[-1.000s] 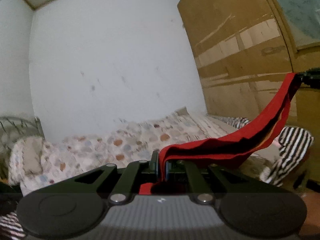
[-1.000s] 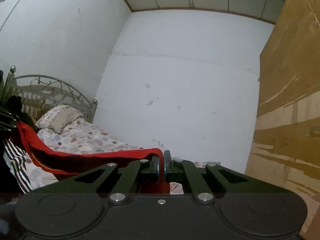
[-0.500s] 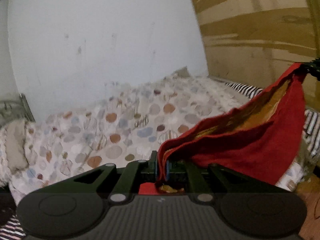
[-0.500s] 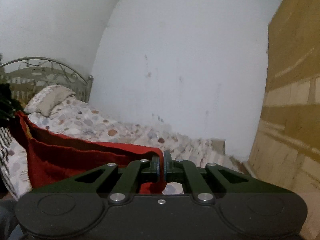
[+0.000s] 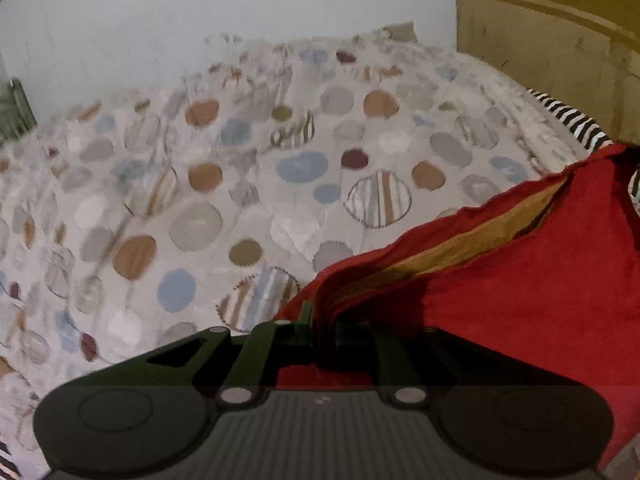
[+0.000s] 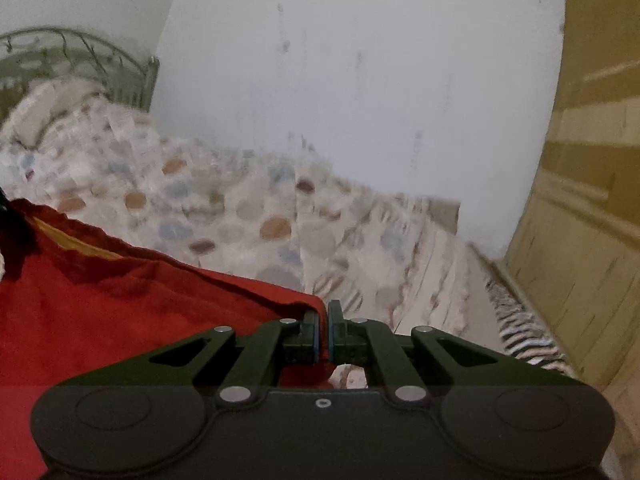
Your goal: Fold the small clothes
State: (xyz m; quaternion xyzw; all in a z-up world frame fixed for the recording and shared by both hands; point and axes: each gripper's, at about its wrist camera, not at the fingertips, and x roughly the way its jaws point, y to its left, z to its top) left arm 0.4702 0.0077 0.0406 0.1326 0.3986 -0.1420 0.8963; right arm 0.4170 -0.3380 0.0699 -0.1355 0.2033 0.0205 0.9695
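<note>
Above the bed (image 5: 248,184) with its spotted sheet, the red garment (image 5: 532,292) hangs stretched between both tools: the left gripper (image 5: 320,322) has its jaws pinching one corner, the right gripper (image 6: 323,320) has its jaws pressed together on the other corner.

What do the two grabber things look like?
Both are mostly black plastic. The left gripper has a wide ribbed body, two round discs at its sides and silver rivets on its slanted arms. The right gripper looks the same but has a smooth body, a small middle screw and blue pads inside its fingers.
</note>
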